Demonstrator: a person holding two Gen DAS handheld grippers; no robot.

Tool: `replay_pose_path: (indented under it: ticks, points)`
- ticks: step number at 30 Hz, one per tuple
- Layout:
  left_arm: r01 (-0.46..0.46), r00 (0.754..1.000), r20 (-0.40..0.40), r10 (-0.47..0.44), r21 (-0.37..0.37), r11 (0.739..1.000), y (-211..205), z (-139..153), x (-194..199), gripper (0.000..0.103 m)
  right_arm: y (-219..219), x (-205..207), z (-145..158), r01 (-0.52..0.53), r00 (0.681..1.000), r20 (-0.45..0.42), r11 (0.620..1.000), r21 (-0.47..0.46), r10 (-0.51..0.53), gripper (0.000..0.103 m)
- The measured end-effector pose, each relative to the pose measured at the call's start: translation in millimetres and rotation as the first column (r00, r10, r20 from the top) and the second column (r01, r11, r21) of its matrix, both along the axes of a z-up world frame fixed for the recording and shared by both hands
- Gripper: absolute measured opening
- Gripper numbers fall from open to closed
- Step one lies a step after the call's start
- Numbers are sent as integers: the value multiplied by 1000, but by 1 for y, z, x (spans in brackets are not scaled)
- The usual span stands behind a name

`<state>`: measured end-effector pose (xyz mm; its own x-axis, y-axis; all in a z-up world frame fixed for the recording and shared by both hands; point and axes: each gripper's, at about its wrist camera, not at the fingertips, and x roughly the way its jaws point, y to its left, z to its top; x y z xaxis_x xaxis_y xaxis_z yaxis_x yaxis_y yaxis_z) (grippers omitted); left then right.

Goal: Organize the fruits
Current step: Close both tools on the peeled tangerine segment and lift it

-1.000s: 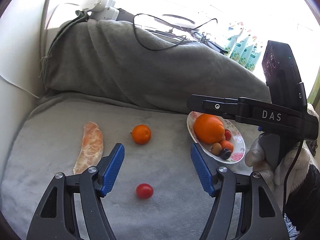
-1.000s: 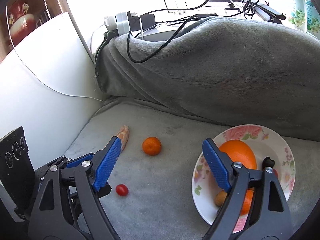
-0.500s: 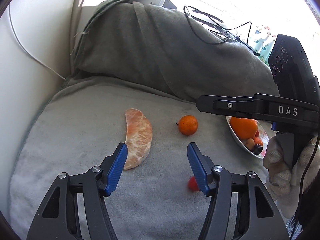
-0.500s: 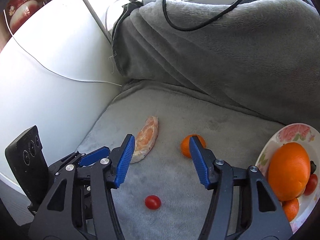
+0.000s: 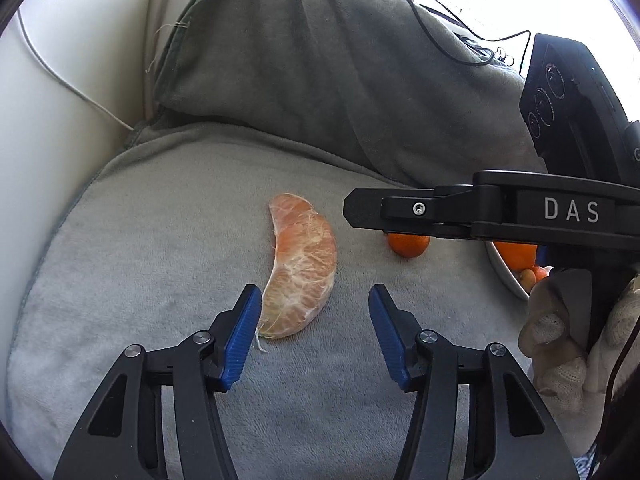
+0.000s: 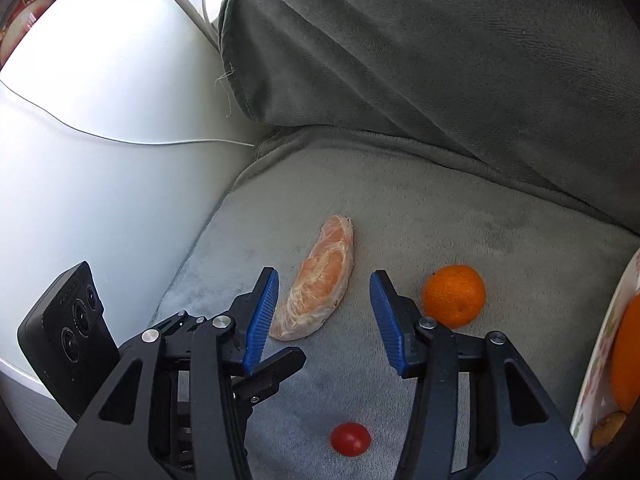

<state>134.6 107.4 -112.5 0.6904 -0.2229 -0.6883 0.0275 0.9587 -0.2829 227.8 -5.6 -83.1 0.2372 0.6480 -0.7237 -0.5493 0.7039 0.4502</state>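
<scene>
A peeled orange segment lies on the grey blanket. My left gripper hovers over its near end with jaws closing; the left pad is close beside the segment and the right pad stands apart. My right gripper also frames the segment, jaws closing, neither pad pressing on it. A small mandarin sits to the right, partly hidden in the left wrist view. Near the right gripper lies a cherry tomato. The flowered plate holds a large orange.
A blanket-covered mound rises behind the fruit, with black cables on top. A white wall panel with a thin cord borders the left. A gloved hand holds the right gripper's handle.
Both grippers have swung left and lower toward the orange segment, and their jaws have narrowed. The plate has slid to the right edge of both views; the tomato has left the left wrist view.
</scene>
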Motion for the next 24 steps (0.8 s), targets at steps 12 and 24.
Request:
replay_pose_path:
  ticks: [12,24]
  points:
    - [1,1000,-26,-2,-8,1000,6,-7,15,54,20,15,-20,9,998,-62,1000,-25,-10,41]
    - [9,998,-67,-10,-23,1000,9,-13,37,54,33,21,-34,1,996,-90,1000,-30,-4,33]
